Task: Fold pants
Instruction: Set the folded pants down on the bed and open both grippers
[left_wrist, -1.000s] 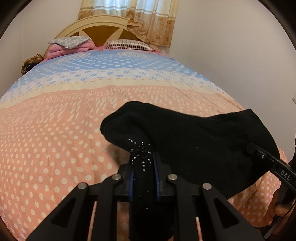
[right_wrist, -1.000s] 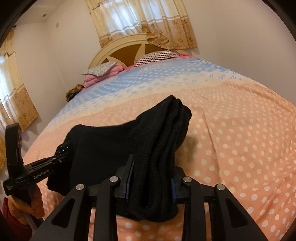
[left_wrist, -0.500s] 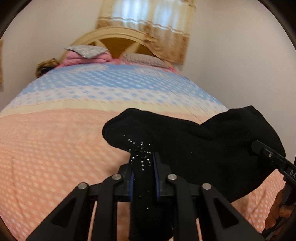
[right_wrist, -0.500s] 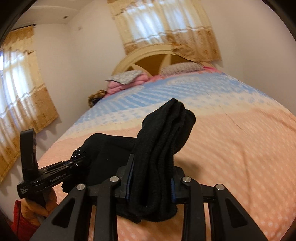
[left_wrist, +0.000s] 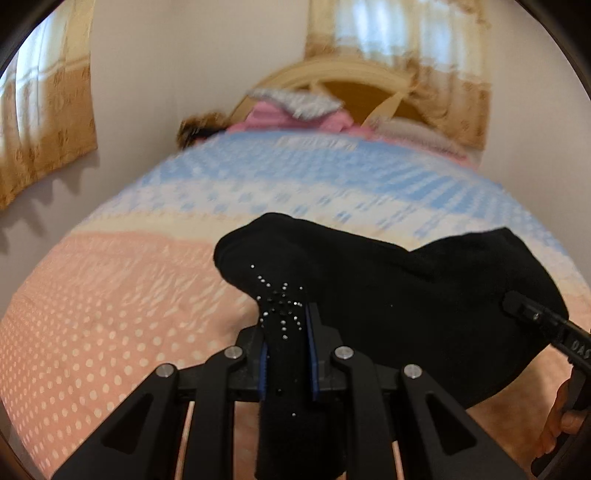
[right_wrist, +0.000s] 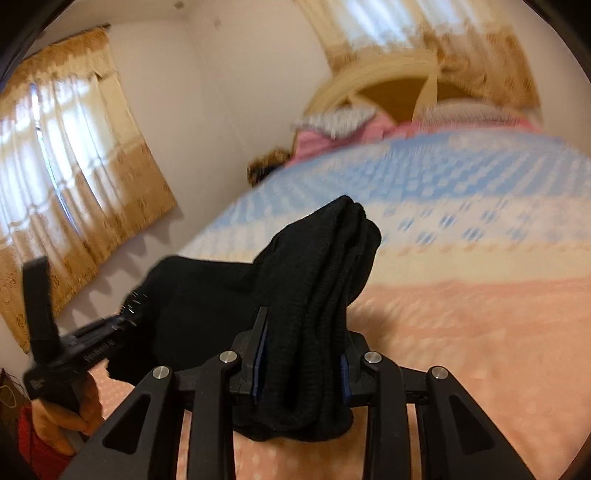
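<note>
The black pants (left_wrist: 399, 295) hang in the air above the bed, stretched between my two grippers. My left gripper (left_wrist: 286, 354) is shut on one end, where small rhinestones dot the cloth. My right gripper (right_wrist: 301, 365) is shut on a thick bunched, ribbed part of the pants (right_wrist: 317, 280). The right gripper also shows at the right edge of the left wrist view (left_wrist: 543, 325), and the left gripper at the left of the right wrist view (right_wrist: 92, 343). The cloth sags between them, clear of the bedspread.
The bed (left_wrist: 110, 314) has a pink dotted and blue patterned cover. Pillows (left_wrist: 295, 107) and a wooden headboard (left_wrist: 354, 81) stand at the far end. Curtained windows (right_wrist: 74, 147) are on the left wall and behind the headboard.
Both grippers have risen and tilted up with the pants, so the walls and curtains show more. The pants have lifted off the bed. Both grips are unchanged.
</note>
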